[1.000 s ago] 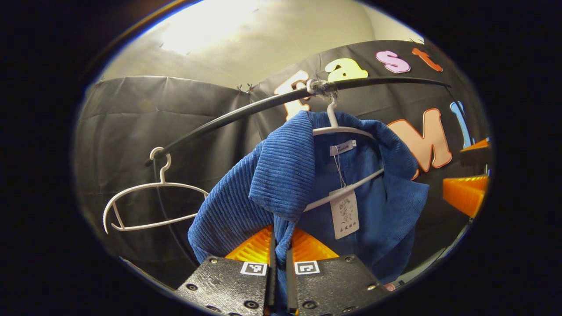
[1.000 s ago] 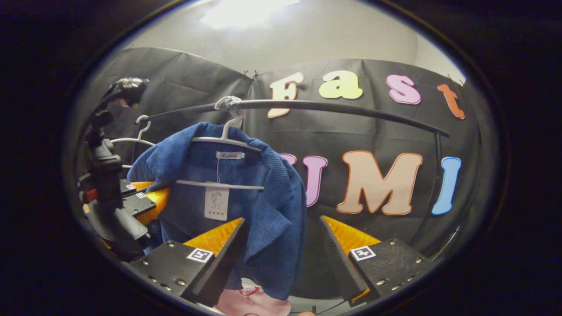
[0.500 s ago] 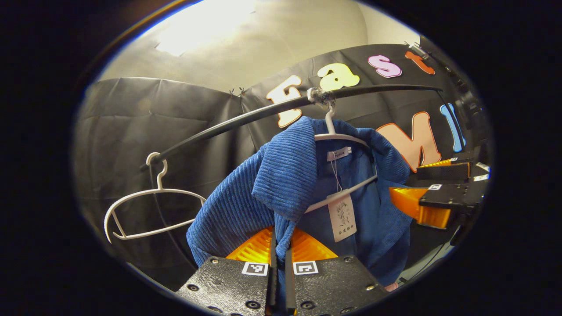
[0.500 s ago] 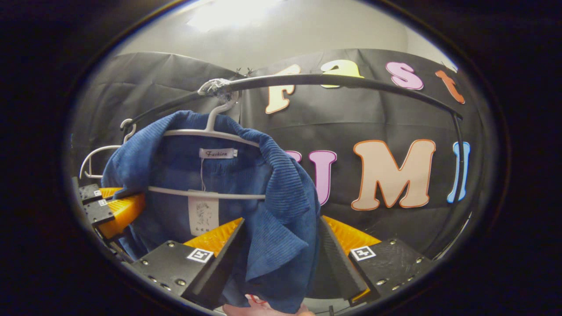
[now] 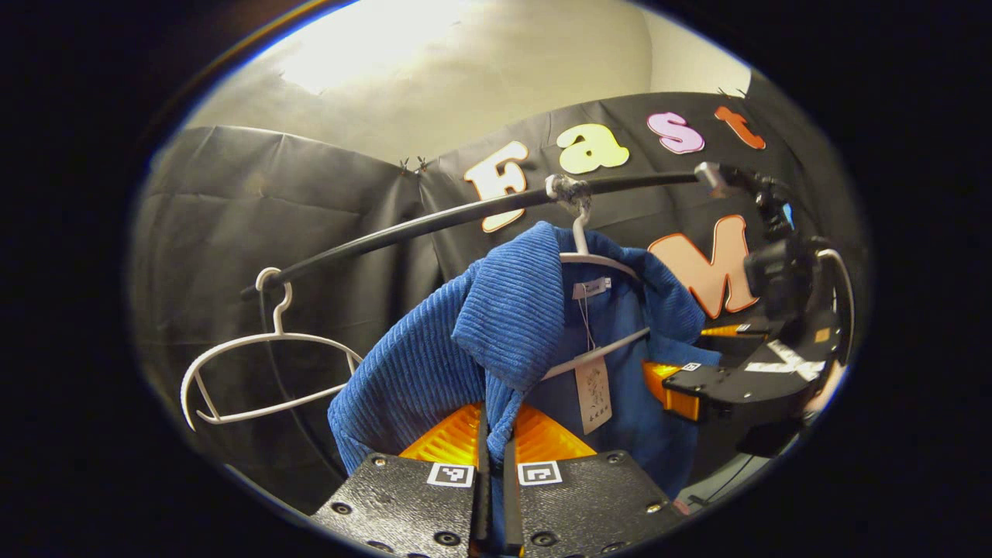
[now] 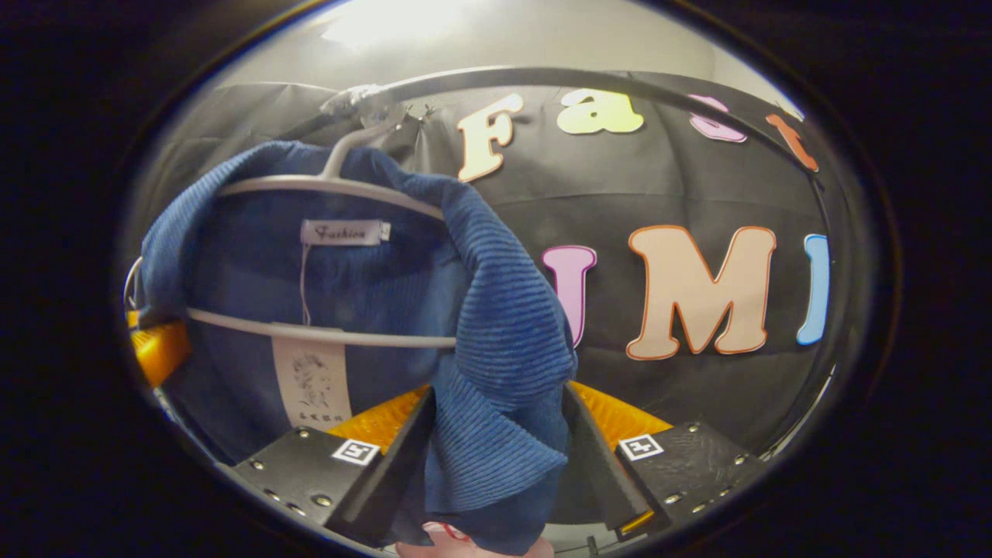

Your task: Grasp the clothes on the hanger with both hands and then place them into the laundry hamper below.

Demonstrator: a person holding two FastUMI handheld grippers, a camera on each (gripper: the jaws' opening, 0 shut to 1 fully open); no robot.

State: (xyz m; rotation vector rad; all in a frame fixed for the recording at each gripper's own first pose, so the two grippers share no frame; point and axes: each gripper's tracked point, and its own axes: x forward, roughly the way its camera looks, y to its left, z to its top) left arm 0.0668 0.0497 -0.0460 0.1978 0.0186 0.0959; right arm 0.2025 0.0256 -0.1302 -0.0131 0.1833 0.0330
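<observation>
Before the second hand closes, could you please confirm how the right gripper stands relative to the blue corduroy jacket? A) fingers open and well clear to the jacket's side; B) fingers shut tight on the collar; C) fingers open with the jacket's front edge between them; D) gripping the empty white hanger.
C: in the right gripper view the right gripper is open, and the blue corduroy jacket hangs in the gap between its fingers.

Left gripper view sits low, tilted up along its own fingers, close to the blue jacket from its one side, w/ the rail and ceiling above. Right gripper view looks up too, even closer, from the jacket's other side. Both share jacket, its white hanger, rail. Left gripper view also catches the right gripper beyond the jacket.
</observation>
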